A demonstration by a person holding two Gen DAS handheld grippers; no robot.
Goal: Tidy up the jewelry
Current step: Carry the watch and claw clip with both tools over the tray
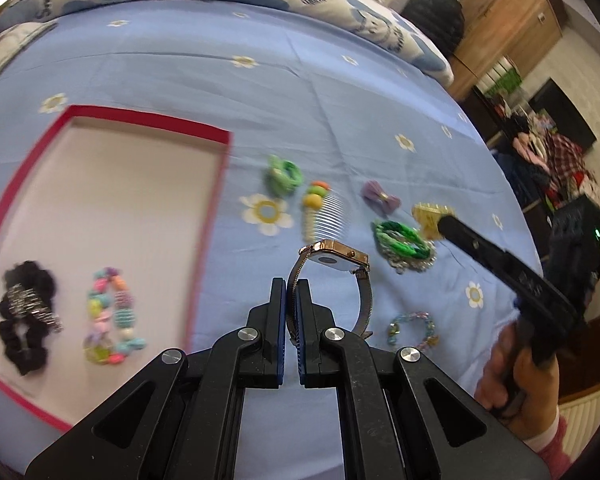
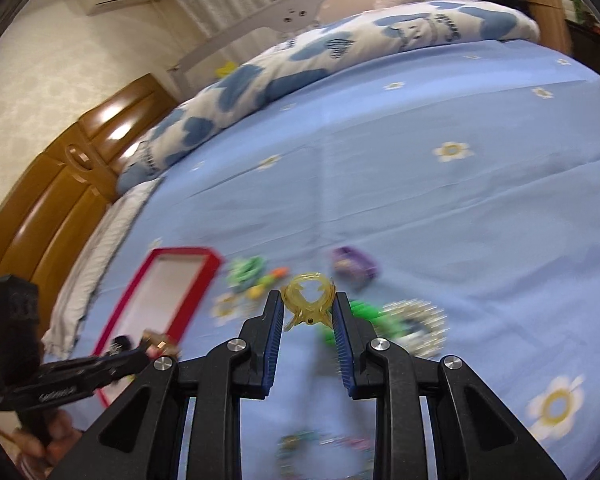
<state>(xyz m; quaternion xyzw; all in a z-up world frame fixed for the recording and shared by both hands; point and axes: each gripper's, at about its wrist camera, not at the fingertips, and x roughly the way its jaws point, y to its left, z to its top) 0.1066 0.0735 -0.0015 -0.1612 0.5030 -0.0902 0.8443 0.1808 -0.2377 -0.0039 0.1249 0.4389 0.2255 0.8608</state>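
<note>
Jewelry is spread over the blue flowered bed sheet [image 1: 340,92], and two pieces are already off it. The left gripper [image 1: 291,292] has its jaws pressed together on the mesh strap of a rose-gold watch [image 1: 336,258], which hangs out in front of them, clear of the sheet. That strap looks thin and floppy, the case heavier, so I'd expect the watch to swing and tip; a pinch nearer the case would probably steady it. The right gripper [image 2: 307,312] pinches a small yellow claw clip [image 2: 309,298] between its jaws, partly closed around the hinge end. It seems light, stiff plastic, likely springy and apt to pop out if squeezed off-centre.

To the left lies the red-rimmed tray [image 1: 216,200], shallow and pale inside. It holds a black scrunchie [image 1: 24,316] and a bracelet of pastel beads [image 1: 112,320], lying side by side near the close end; the rest of its floor is bare.

Still on the sheet: a light green hair tie [image 1: 284,174], a comb with coloured beads [image 1: 322,210], a purple bow [image 1: 381,198], a dark green braided tie [image 1: 400,240] and a small pastel chain bracelet [image 1: 412,326]. All soft or light, easy to nip at an edge.
</note>
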